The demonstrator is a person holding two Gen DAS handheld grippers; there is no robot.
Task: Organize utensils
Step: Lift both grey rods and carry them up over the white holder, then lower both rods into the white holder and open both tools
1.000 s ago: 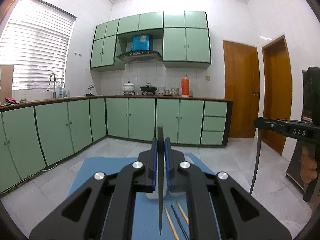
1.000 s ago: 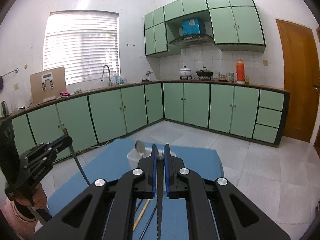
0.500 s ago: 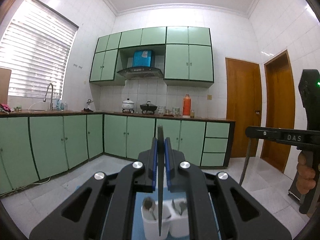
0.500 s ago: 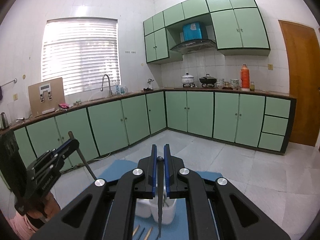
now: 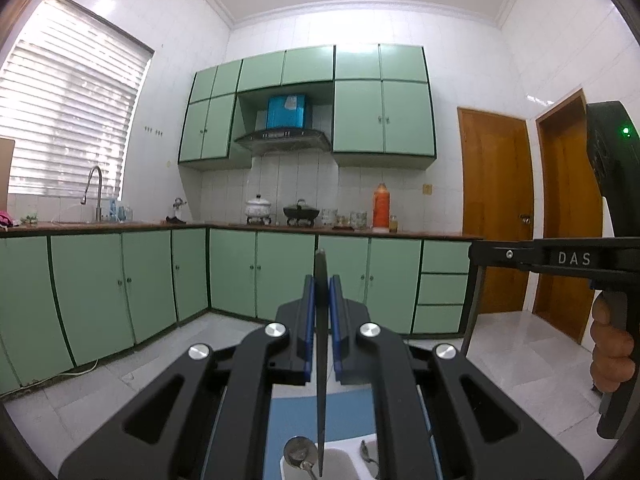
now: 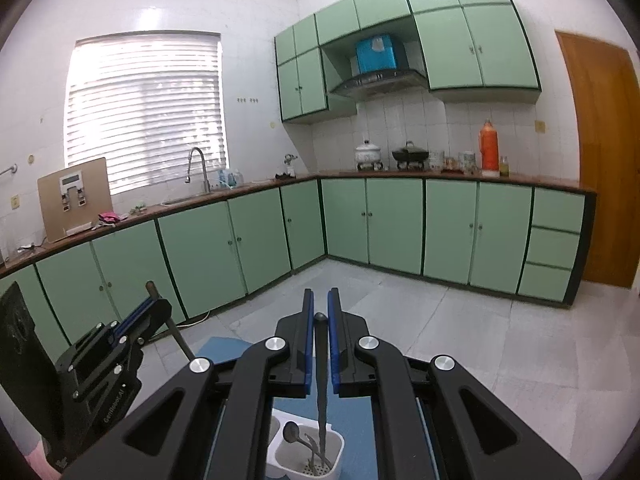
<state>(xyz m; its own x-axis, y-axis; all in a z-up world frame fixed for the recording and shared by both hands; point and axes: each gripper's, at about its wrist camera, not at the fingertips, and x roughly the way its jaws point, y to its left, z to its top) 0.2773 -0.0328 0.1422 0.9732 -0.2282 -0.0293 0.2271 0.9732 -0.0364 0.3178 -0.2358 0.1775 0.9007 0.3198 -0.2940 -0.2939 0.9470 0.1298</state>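
My left gripper [image 5: 321,282] is shut on a dark flat utensil handle [image 5: 321,360] that hangs straight down, its tip just above the white utensil holder [image 5: 340,458]. A spoon [image 5: 296,450] stands in that holder. My right gripper [image 6: 318,308] is shut on a dark utensil [image 6: 321,384] whose lower end reaches into the right compartment of the white holder [image 6: 308,454], beside a spoon [image 6: 291,432]. The left gripper also shows in the right wrist view [image 6: 150,300], to the left, with its utensil pointing down. The holder stands on a blue mat [image 6: 352,412].
Green base cabinets [image 6: 400,224] run along the walls, with a sink tap [image 6: 198,168], pots and an orange bottle [image 6: 490,146] on the counter. Wooden doors [image 5: 494,216] are at the right. The right gripper's body [image 5: 560,258] crosses the left wrist view.
Both grippers have risen and tilted up, so more ceiling shows. The holder has slid to the bottom of both views. Loose chopsticks on the mat have dropped out of view.
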